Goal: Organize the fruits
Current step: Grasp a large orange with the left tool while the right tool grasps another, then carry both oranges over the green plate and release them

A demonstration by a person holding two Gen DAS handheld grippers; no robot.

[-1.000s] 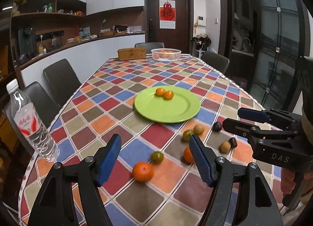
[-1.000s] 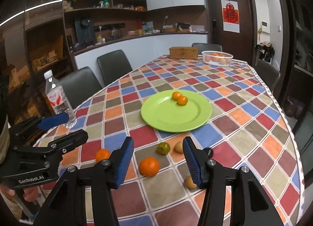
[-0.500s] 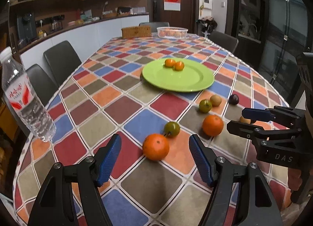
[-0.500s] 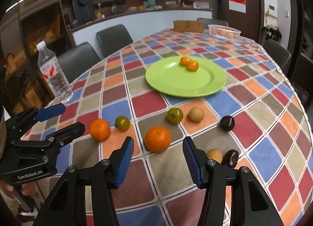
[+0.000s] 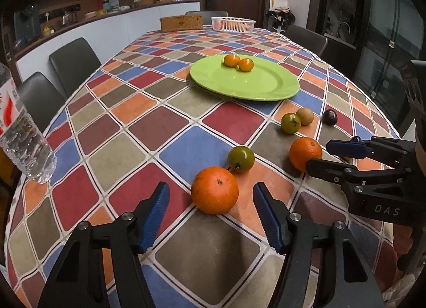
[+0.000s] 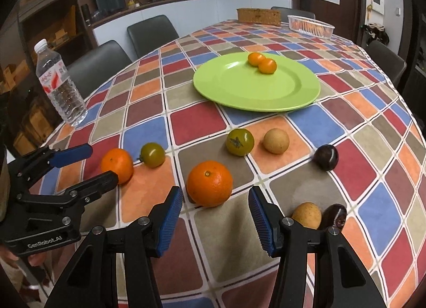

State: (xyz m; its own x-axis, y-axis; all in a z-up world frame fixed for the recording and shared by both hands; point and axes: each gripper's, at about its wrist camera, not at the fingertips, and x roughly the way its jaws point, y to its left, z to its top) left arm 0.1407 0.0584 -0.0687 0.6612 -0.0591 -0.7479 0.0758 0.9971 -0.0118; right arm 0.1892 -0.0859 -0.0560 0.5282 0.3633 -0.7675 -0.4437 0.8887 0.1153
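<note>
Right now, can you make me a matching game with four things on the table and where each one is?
Things:
1. two small oranges
2. water bottle
3. dark plum
4. white basket

Places:
A. far end of the table, beside a wicker box
B. on the green plate
C. table's left edge, standing upright
D. on the cloth, right of the tan round fruit

Pairs: 1-B, 2-C, 3-D, 4-A
</note>
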